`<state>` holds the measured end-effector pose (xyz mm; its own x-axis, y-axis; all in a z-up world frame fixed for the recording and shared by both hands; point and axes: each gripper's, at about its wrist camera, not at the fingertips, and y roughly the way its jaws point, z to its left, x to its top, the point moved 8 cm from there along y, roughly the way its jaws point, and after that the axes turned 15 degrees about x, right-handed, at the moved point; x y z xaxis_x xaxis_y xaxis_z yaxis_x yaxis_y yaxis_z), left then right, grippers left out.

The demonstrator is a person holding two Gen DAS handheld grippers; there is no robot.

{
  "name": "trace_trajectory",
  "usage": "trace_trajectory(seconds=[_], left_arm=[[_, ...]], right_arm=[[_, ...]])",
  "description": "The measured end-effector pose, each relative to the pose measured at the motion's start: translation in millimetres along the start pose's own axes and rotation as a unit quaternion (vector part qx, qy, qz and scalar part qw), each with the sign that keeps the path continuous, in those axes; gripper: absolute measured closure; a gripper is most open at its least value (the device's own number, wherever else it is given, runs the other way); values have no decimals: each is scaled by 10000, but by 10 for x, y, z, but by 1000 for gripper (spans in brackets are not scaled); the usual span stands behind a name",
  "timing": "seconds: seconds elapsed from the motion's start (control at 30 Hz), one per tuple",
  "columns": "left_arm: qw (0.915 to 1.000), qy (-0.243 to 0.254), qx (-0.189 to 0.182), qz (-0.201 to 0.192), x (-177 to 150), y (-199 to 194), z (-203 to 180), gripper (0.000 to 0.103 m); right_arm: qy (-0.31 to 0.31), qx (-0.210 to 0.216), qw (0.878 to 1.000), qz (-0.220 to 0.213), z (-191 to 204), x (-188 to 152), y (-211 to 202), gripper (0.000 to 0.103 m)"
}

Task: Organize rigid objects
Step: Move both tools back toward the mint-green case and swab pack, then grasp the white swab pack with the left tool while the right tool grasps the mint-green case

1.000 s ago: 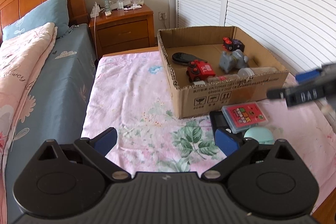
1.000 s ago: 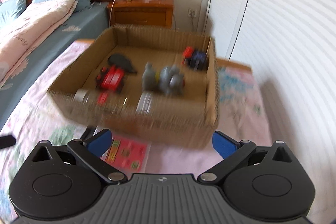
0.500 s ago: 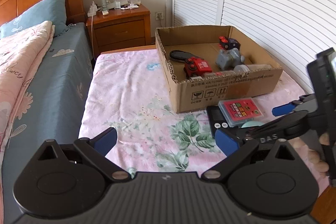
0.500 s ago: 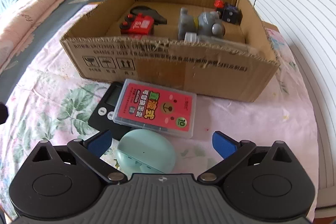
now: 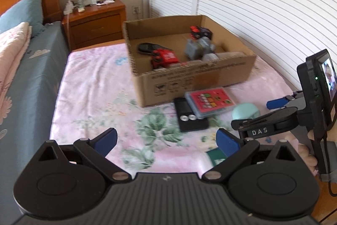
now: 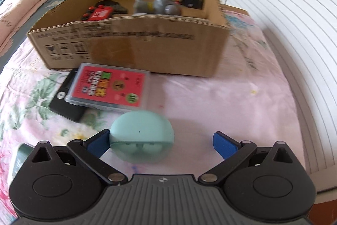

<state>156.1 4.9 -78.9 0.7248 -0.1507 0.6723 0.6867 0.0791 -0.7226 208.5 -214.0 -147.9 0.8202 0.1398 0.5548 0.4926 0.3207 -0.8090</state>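
One item matters now: the mint earbud case (image 6: 141, 136) sits on the floral bed cover (image 6: 210, 102), right betw. your right hand-held gripper (image 6: 161, 140) pads, off-centre, its left side touching or nearly touching the left pad (image 6: 99, 143). Jaws wide apart, nothing held. Case's long axis runs across the jaws. Left hand-held gripper (image 5: 166, 140) is farther off, also spread and empty. Cardboard box (image 6: 130, 50) lies straight ahead.
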Motion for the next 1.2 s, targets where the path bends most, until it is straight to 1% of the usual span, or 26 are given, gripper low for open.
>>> trace_trajectory(seconds=[0.13,0.27,0.4,0.47,0.53,0.6,0.67,0.7,0.77,0.83,1.0,1.03,1.1,1.17,1.2], left_arm=[[9996,204,-179,47,-13,13,-241,3],[9978,493,-443,57,-61,16,-537,3],[9941,920,-567,106,-165,62,-817,3],[9912,1208,-538,60,-221,86,-921,3],[9876,1525,-381,-4,-270,116,-979,3],[9812,1917,-195,-95,-316,149,-1016,3],[9728,2302,8,-264,-354,185,-1021,3],[9703,2399,8,-322,-361,196,-1015,3],[9697,2421,-179,-280,-358,240,-1011,3],[9709,2341,-505,-91,-347,306,-1020,3],[9733,2122,-857,155,-325,391,-987,3],[9726,2105,-969,195,-335,374,-978,3],[9685,2177,-1189,226,-370,309,-967,2],[9635,2324,-1309,232,-392,269,-961,2],[9633,2317,-1334,228,-390,276,-957,2]], right_arm=[[-67,51,10000,-37,-83,-6,-33,0],[-168,114,9997,-120,-149,-8,-47,0],[-226,137,9995,-158,-171,-20,-67,0],[-252,155,9994,-162,-178,-24,-72,0],[-270,168,9994,-167,-185,-23,-70,0],[-291,180,9993,-179,-188,-29,-75,0],[-318,199,9991,-200,-194,-36,-83,0],[-325,203,9990,-211,-196,-37,-80,0],[-334,205,9989,-240,-198,-39,-81,0],[-332,205,9990,-238,-201,-36,-80,0],[-335,207,9990,-224,-202,-39,-79,0],[-337,208,9990,-220,-202,-42,-80,0],[-328,214,9990,-212,-210,-39,-81,0],[-334,217,9990,-203,-214,-40,-81,0],[-337,215,9990,-203,-211,-39,-80,0]])
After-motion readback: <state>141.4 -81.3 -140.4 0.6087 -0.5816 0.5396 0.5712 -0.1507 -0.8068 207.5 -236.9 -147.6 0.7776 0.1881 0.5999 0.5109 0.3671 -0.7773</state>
